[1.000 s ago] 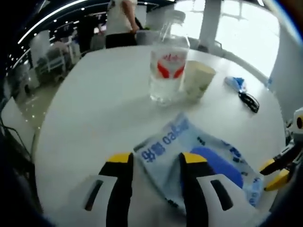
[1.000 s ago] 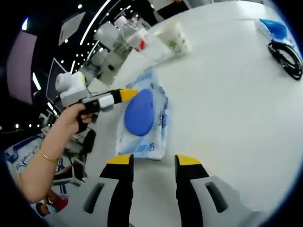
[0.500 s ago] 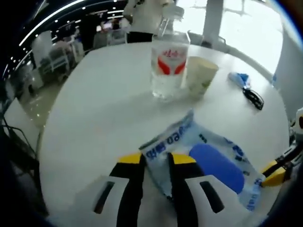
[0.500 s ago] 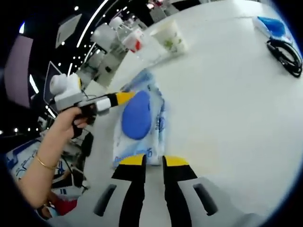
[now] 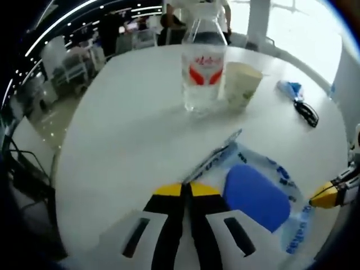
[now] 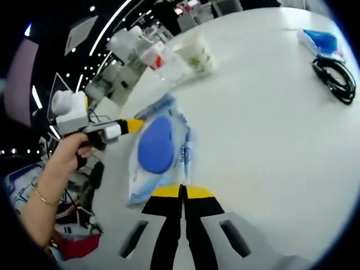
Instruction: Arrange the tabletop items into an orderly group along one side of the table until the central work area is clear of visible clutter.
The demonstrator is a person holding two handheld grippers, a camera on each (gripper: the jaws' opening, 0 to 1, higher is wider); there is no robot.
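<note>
Left gripper view: the left hand-held gripper (image 5: 187,190) rises from 6 o'clock, its yellow-tipped jaws pressed together on the near edge of the wipes pack (image 5: 256,197), a pale translucent packet with a blue oval lid and blue print that lies on the white round surface (image 5: 124,140) and runs off toward 4 o'clock; the pinched edge is lifted into a thin fold pointing toward 1 o'clock. At 12 o'clock stands an upright clear water bottle (image 5: 203,73) with a red-and-white label, its cap cut off by the top of the view, and just beside it, toward 1 o'clock, a pale paper cup (image 5: 242,84). Toward 2 o'clock lie a small blue-and-white item (image 5: 288,89), too blurred to identify, and a coiled black cable (image 5: 307,112). At 3 to 4 o'clock the yellow tip of the right hand-held gripper (image 5: 325,195) enters at the pack's far corner. Right gripper view: at 9 o'clock a person's hand (image 6: 70,154), with a thin bracelet on the wrist, grips the left hand-held gripper's handle, whose yellow tip meets the pack's far edge. The right hand-held gripper rises from 6 o'clock with jaws closed on the near corner of the wipes pack; how much of the pack lies between them is hidden. Bottle and cup stand together at 11 to 12 o'clock, the bottle heavily blurred; the cable and blue item lie at 2 o'clock.
</note>
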